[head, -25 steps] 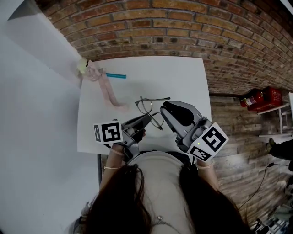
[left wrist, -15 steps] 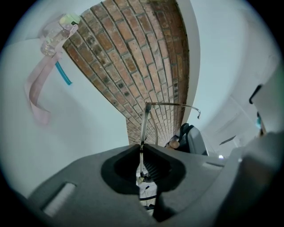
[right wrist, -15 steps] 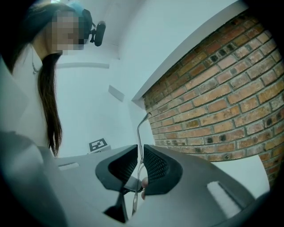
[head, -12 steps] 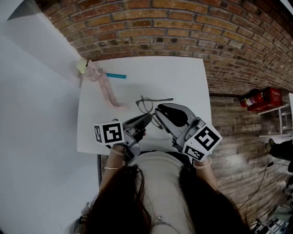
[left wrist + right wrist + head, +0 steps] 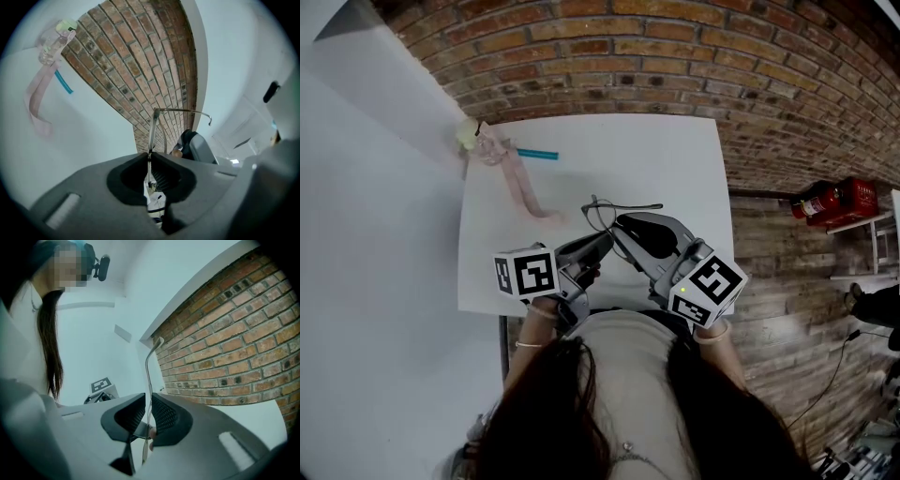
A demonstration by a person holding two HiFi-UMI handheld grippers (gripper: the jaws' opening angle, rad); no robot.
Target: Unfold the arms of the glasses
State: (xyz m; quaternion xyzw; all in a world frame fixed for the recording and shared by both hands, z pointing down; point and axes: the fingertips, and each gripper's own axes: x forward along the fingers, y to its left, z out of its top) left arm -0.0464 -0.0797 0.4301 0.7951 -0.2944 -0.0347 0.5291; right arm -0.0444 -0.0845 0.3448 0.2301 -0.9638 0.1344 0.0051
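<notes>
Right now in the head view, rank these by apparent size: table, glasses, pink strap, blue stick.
1. table
2. pink strap
3. glasses, partly hidden, so their place against the strap is unsure
4. blue stick

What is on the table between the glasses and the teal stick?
Nothing. In the head view the white table is bare between the glasses and the teal stick. The pink strap lies off to the left of that stretch.
</notes>
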